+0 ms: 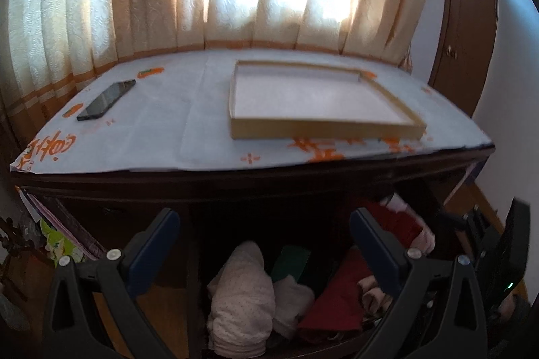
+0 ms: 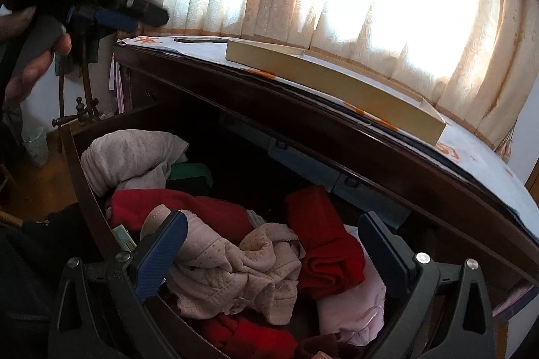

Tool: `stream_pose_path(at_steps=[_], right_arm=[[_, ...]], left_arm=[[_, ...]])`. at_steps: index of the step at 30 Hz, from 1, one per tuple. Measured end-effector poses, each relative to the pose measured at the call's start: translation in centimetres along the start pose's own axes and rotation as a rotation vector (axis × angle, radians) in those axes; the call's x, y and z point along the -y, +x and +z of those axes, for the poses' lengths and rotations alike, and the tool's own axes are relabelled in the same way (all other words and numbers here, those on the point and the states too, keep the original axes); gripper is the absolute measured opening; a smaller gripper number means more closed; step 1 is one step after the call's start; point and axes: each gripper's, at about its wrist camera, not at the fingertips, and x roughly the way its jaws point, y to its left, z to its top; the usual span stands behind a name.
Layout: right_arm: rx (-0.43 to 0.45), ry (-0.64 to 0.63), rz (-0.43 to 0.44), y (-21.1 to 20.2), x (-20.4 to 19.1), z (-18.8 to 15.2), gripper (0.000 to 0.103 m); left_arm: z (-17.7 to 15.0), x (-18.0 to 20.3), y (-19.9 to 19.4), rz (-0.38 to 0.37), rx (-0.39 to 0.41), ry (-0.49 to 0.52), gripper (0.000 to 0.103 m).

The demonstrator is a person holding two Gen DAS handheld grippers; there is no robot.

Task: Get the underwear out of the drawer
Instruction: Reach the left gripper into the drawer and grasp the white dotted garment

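Right wrist view: right tongs [image 2: 269, 244] spread wide, empty, low over the pink underwear [image 2: 235, 271] heaped in the open drawer [image 2: 77, 163]. Left tongs [image 1: 266, 244] also apart, higher up. Risk: tangled pile, so a pinch likely drags the red garment [image 2: 323, 237] along too.

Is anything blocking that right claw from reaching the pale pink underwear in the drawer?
Nothing visible does. The drawer is pulled open, and the right gripper hangs open directly over the crumpled pale pink underwear, which lies on top of the pile. Red garments sit beside it, not over it.
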Motion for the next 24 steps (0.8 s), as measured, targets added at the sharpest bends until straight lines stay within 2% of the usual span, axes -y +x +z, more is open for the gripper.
stream_pose_path(at_steps=[10, 15, 20, 24], right_arm=[[-0.040, 0.061, 0.027, 0.2, 0.9, -0.1, 0.102], [-0.034, 0.037, 0.018, 0.1, 0.5, -0.2, 0.102], [-0.032, 0.046, 0.022, 0.1, 0.7, -0.2, 0.102], [-0.044, 0.050, 0.022, 0.2, 0.8, -0.1, 0.102]], left_arm=[[-2.9, 0.6, 5.4, 0.027, -0.196, 0.101, 0.103], [-4.1, 0.0, 6.7, 0.048, -0.258, 0.126, 0.101], [-4.9, -0.2, 7.2, 0.032, -0.298, 0.138, 0.095], [-6.0, -0.1, 8.8, 0.013, -0.366, 0.144, 0.081]])
